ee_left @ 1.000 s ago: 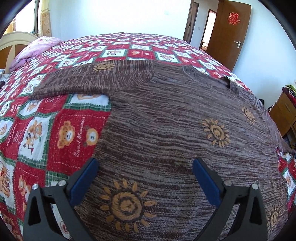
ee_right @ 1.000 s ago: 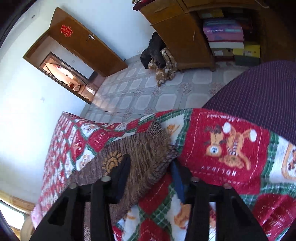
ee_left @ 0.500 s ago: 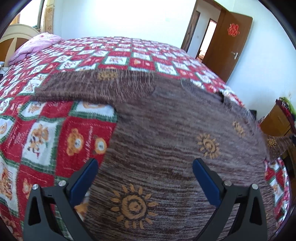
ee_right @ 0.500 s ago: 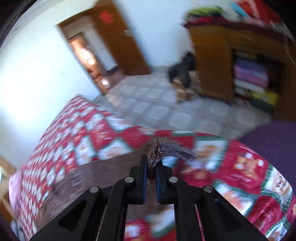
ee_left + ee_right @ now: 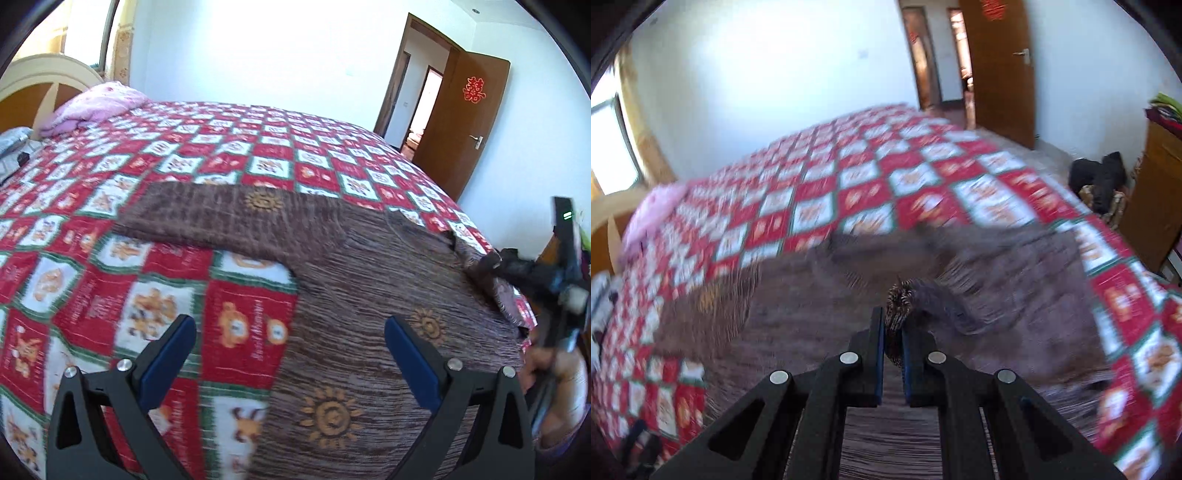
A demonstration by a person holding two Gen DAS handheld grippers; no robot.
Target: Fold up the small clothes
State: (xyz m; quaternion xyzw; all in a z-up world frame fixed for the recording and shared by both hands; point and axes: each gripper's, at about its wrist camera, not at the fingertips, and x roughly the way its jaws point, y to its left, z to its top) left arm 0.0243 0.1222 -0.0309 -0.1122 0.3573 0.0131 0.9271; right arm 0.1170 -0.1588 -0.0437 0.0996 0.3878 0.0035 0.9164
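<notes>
A brown knitted sweater (image 5: 369, 295) with orange sun motifs lies spread on the bed, one sleeve (image 5: 207, 218) stretched out to the left. My left gripper (image 5: 291, 350) hovers open above its lower edge, touching nothing. My right gripper (image 5: 893, 332) is shut on the cuff of the other sleeve (image 5: 899, 299) and holds it lifted over the sweater's body (image 5: 812, 314). In the left wrist view the right gripper (image 5: 491, 264) shows at the right edge, a hand (image 5: 554, 373) behind it, with the sleeve end (image 5: 498, 291) hanging from it.
The bed carries a red, white and green checked quilt (image 5: 221, 147) with bear prints. A pink pillow (image 5: 92, 107) lies by the headboard. An open wooden door (image 5: 476, 122) is at the back right. A wooden cabinet (image 5: 1160, 206) and dark clothes (image 5: 1097, 181) sit on the floor.
My right gripper shut on the sleeve cuff at the bed's edge, rolled upright and swept it in over the sweater's body. The left gripper pulled back and rose a little, still open.
</notes>
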